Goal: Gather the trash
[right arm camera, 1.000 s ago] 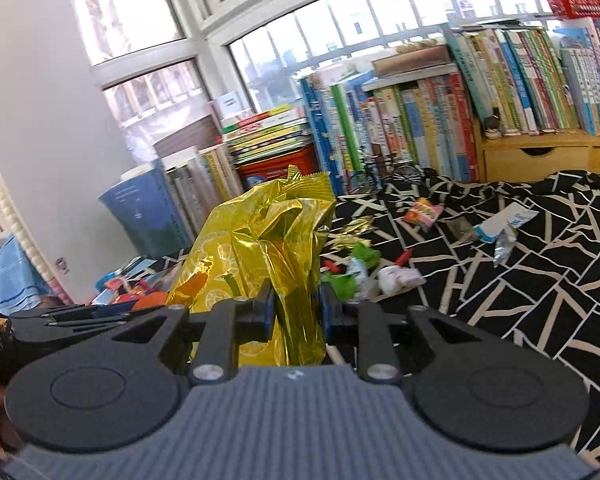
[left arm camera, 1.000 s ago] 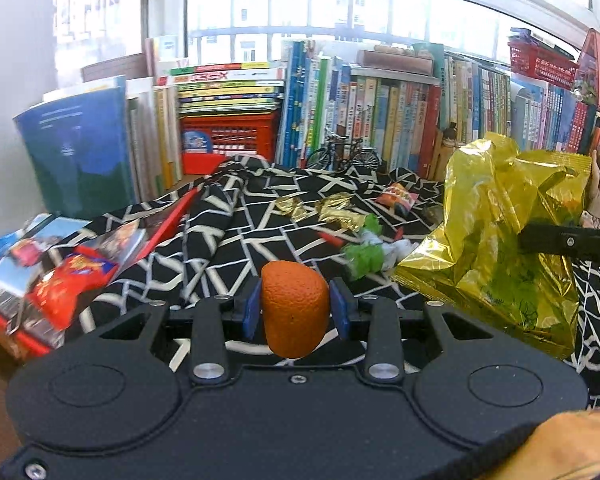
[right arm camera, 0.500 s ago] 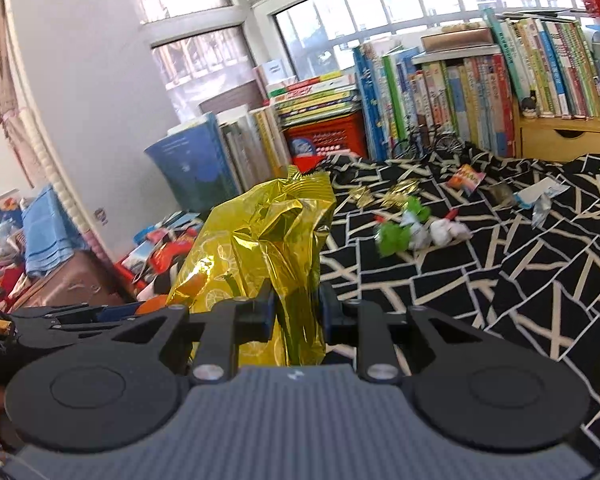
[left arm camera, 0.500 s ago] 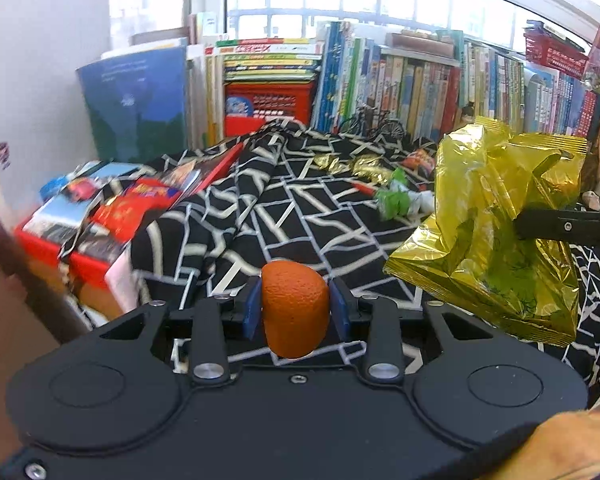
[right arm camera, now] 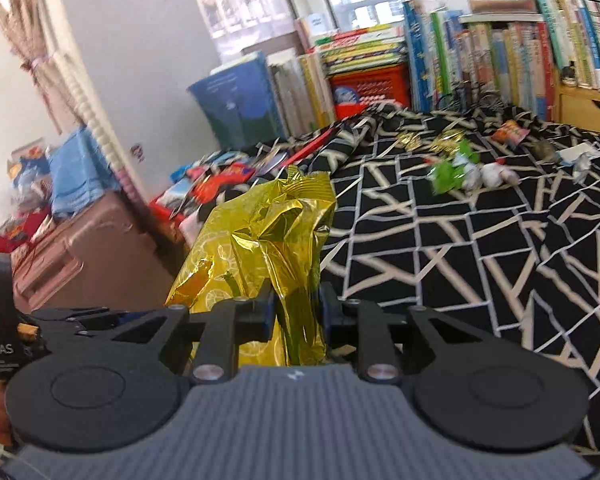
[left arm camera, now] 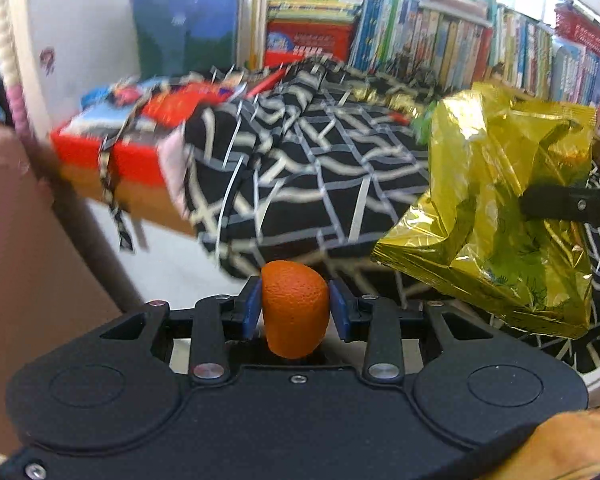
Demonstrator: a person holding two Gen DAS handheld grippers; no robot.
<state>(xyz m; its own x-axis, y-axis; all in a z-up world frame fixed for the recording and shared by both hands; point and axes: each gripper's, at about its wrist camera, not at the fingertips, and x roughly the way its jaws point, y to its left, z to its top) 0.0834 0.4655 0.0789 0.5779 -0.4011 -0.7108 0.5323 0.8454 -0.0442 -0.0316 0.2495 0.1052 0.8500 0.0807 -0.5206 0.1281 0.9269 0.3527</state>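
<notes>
My left gripper (left arm camera: 294, 307) is shut on a piece of orange peel (left arm camera: 295, 310), held in the air at the near left edge of the black-and-white patterned cloth (left arm camera: 308, 160). Off to the right hangs a crumpled gold foil snack bag (left arm camera: 496, 208), pinched by the right gripper's black finger. In the right wrist view my right gripper (right arm camera: 296, 314) is shut on that gold bag (right arm camera: 260, 256), which stands up between the blue pads. Loose wrappers, green and white (right arm camera: 458, 170) and gold (right arm camera: 444, 138), lie farther back on the cloth.
Rows of books (left arm camera: 440, 40) and a red basket (left arm camera: 304, 40) line the back under the windows. A red tray of magazines (left arm camera: 132, 120) sits at the cloth's left edge. A brown case (right arm camera: 88, 256) and a curtain (right arm camera: 32, 40) stand at the left wall.
Both grippers have swung left and back from the middle of the cloth toward its left edge, keeping the peel and the gold bag. The brown case and floor have come into view.
</notes>
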